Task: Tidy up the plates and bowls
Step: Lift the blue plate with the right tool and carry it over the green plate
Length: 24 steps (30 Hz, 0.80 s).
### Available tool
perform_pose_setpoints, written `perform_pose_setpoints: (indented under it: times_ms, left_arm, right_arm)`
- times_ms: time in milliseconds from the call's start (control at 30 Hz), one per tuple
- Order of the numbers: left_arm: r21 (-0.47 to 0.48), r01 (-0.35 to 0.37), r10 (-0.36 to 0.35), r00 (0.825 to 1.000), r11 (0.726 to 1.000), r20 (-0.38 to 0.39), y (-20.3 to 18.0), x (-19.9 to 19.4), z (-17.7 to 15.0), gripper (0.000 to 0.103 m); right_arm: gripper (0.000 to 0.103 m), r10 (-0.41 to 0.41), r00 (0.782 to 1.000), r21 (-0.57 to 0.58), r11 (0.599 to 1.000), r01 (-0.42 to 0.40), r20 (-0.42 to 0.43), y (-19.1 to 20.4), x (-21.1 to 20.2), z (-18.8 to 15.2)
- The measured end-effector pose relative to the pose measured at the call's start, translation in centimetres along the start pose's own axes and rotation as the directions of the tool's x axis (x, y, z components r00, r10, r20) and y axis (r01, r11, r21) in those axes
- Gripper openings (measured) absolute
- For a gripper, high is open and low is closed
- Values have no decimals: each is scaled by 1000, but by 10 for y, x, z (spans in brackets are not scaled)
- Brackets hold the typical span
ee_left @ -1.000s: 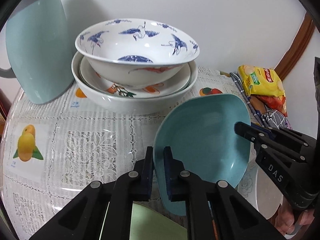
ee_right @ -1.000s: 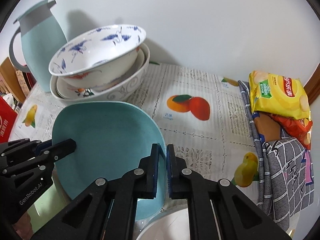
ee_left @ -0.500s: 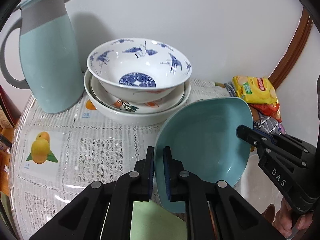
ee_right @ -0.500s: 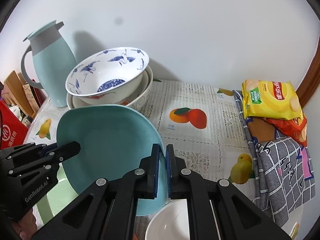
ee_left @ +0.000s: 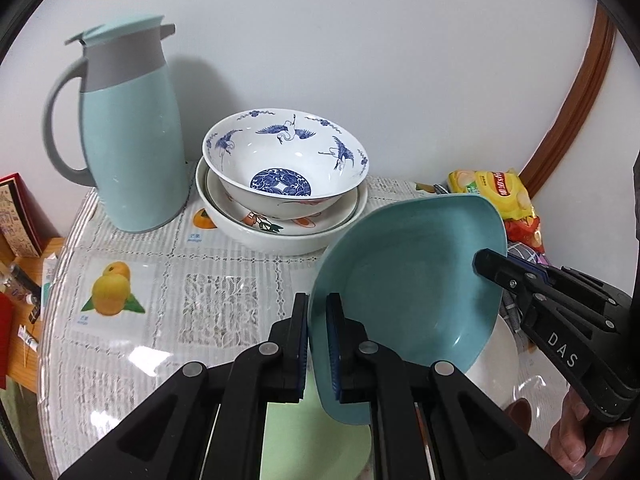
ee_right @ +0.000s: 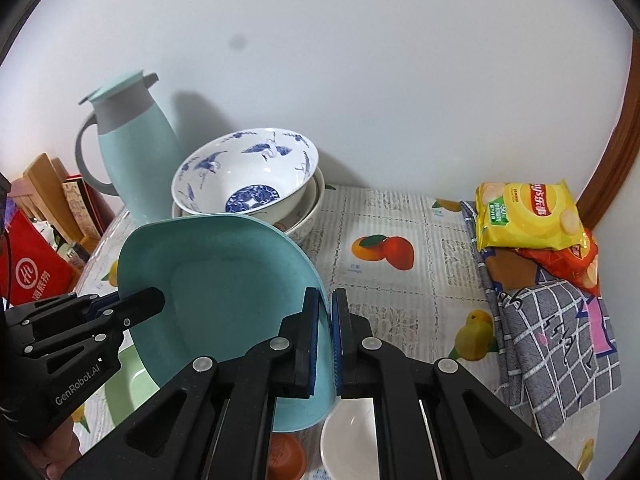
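Both grippers, left gripper (ee_left: 317,320) and right gripper (ee_right: 325,312), pinch opposite rims of the teal plate (ee_left: 408,276), which we hold tilted, near the stacked bowls (ee_left: 284,184), probably to steady it.

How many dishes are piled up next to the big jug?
3. The crane-painted bowl sits on top, a fruit-painted plate under it, and a big white bowl at the bottom, right of the jug. More could hide inside.

Bowl stack (ee_left: 282,192) and jug (ee_left: 132,140) block the wall side.
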State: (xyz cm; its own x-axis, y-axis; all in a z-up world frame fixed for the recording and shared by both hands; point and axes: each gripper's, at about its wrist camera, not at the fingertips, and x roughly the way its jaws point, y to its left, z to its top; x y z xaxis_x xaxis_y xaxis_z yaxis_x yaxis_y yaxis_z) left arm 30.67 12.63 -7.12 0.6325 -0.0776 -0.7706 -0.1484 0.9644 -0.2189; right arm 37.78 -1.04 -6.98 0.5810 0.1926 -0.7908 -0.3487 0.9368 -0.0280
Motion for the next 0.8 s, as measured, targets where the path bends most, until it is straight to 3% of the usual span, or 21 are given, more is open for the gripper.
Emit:
perform_pose_setpoints:
  times_ms: [533, 800]
  left_arm:
    - [1, 24, -24, 1000, 1000, 15, -25, -56, -49, 9]
    - [-22, 5, -5, 1000, 1000, 5, -21, -68, -72, 9]
  right_arm:
    - [7, -28, 999, 18, 999, 28, 19, -3, -69, -50]
    - [7, -8, 1000, 14, 1000, 8, 9, 3, -78, -68]
